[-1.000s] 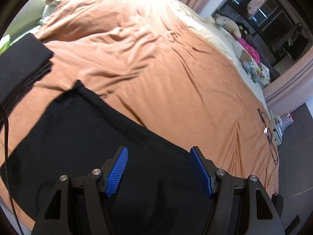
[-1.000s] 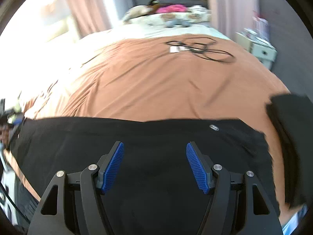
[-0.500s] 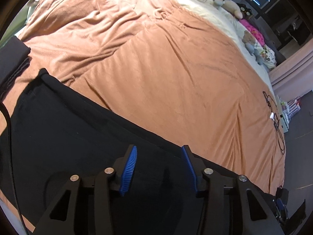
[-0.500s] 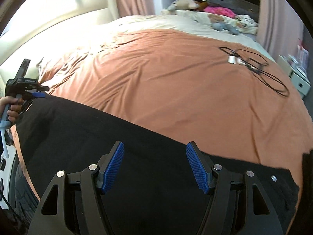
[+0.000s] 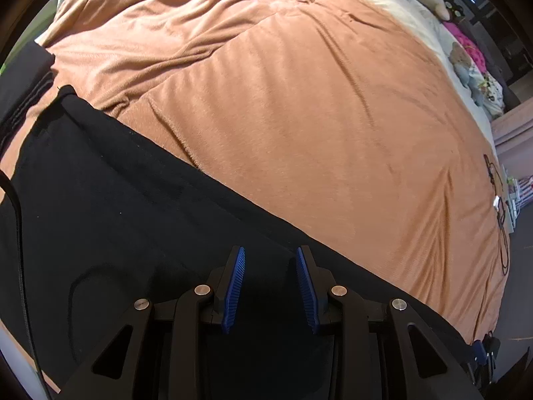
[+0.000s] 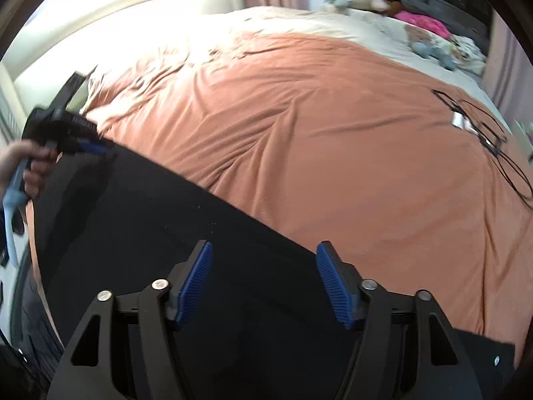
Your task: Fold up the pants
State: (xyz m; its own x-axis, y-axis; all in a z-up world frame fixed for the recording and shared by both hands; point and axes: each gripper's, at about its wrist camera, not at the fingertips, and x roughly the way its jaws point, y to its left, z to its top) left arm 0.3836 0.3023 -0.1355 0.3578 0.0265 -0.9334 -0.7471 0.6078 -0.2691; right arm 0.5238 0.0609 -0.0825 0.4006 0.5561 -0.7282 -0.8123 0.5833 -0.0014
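The black pants [image 5: 110,220] lie flat along the near side of the bed, on the orange-brown blanket [image 5: 299,116], and their long axis runs crosswise to both claws, stretching from one hand to the other. In the right wrist view that far edge slants from the upper left down to the lower right, with the left claw [image 6: 95,148] at the pants' far left end, held by a hand [image 6: 23,166] and seemingly right at the corner of the cloth, though blur hides any contact. The left claw [image 5: 270,283] points steeply down over the black fabric, its jaws narrow and closing; cloth lies beneath and between the blue pads, but I cannot tell whether they already pinch it. The right claw [image 6: 264,283] hovers over the other stretch of the pants, jaws moderately wide and closing slightly, with nothing gripped. Each hand is thus nearest its own end, so the likely fold should carry the far edge or one end across that long axis. A black cable [image 6: 483,126] lies well apart on the blanket.
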